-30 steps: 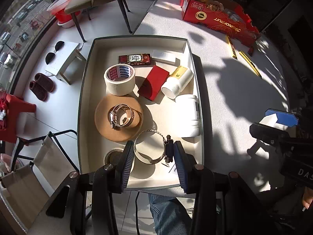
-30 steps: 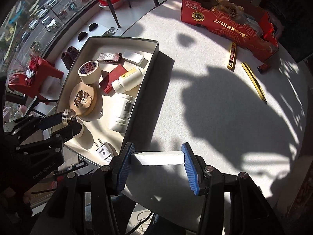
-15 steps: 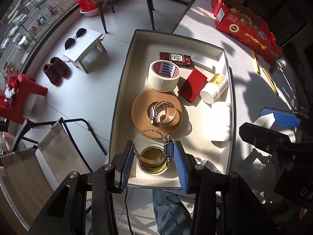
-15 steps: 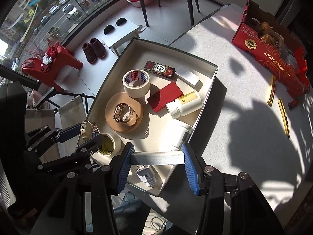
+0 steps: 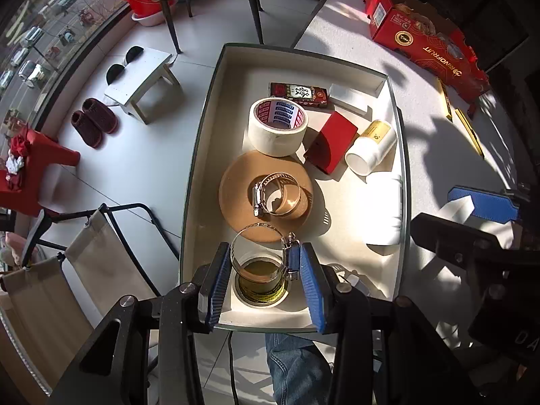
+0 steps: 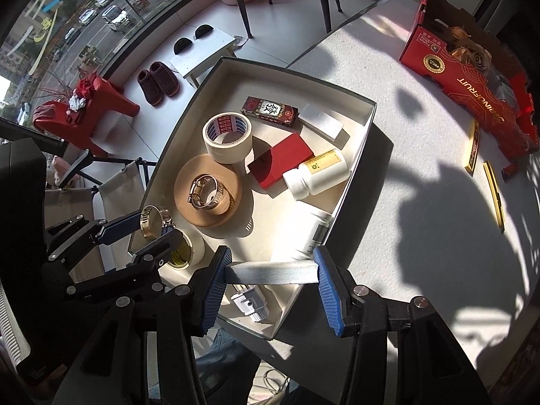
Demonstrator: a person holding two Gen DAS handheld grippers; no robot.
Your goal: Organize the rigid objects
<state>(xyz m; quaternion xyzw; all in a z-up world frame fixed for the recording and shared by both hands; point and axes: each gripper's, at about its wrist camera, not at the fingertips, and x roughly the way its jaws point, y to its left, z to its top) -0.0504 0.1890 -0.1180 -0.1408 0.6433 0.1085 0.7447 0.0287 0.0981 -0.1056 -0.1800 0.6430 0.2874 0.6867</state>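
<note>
Over the near end of the open tray (image 5: 202, 155), which hangs partly off the white table (image 6: 422, 202), both grippers now point down into it; a second ago the right gripper (image 6: 271, 275) was out over bare tabletop beside the tray, and the left gripper (image 5: 266, 266) sat further toward the tray's middle. Both have carried their loads across to the near end, so my reading is that two placements are about to happen, not two pick-ups.

Inside the tray, the wide brown tape disc (image 5: 236, 199) lies at the centre with a small hose clamp (image 5: 275, 194) on top of it. Toward the far end of the tray sit the white tape roll (image 5: 276, 128), the red box (image 5: 332, 143) and a white bottle (image 5: 371, 146) lying on its side; a second white bottle (image 5: 388, 216) rests along the tray's right wall.

The right gripper is clenched on a flat white block (image 6: 271, 271), held end to end between the blue pads, above the tray's near corner where a white plug (image 6: 248, 300) lies.

The left gripper is clamped on a larger hose clamp (image 5: 261, 249), pads pressing its band and screw housing. It hangs directly above a yellow-lined tape roll (image 5: 263, 285) in the tray's near-left corner, no longer over bare tray floor. Whether the clamp touches that roll I cannot tell.
</note>
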